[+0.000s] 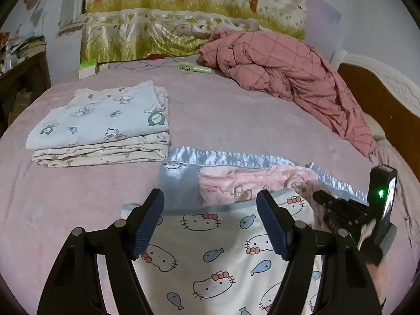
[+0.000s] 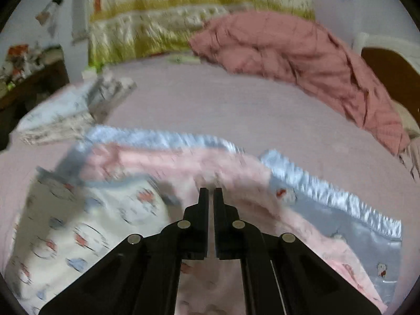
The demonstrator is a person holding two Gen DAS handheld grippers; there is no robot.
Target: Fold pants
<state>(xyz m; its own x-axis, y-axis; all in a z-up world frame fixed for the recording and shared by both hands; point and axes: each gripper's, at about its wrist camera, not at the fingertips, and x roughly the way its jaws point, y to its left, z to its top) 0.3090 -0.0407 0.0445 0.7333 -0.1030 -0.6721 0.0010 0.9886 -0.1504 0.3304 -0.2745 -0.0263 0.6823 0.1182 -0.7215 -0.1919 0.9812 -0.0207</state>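
Note:
White pants with a cat-face and blue fish print (image 1: 210, 257) lie on the pink bed, partly over pink printed pants (image 1: 252, 181) and a blue satin-edged blanket (image 1: 231, 157). My left gripper (image 1: 210, 225) is open above the white pants' blue waistband, holding nothing. My right gripper (image 2: 210, 194) has its fingers nearly together at the pink pants (image 2: 183, 162); the view is blurred and I cannot tell whether cloth is pinched. The right gripper also shows in the left wrist view (image 1: 325, 199), low at the pile's right side. The white pants (image 2: 78, 223) lie to its left.
A folded stack of printed clothes (image 1: 102, 126) lies at the back left of the bed (image 1: 223, 110). A crumpled red plaid quilt (image 1: 288, 71) fills the back right. A green hand fan (image 1: 193, 68), a cable and small boxes (image 1: 88, 68) lie by the curtain. A wooden headboard (image 1: 380, 97) stands right.

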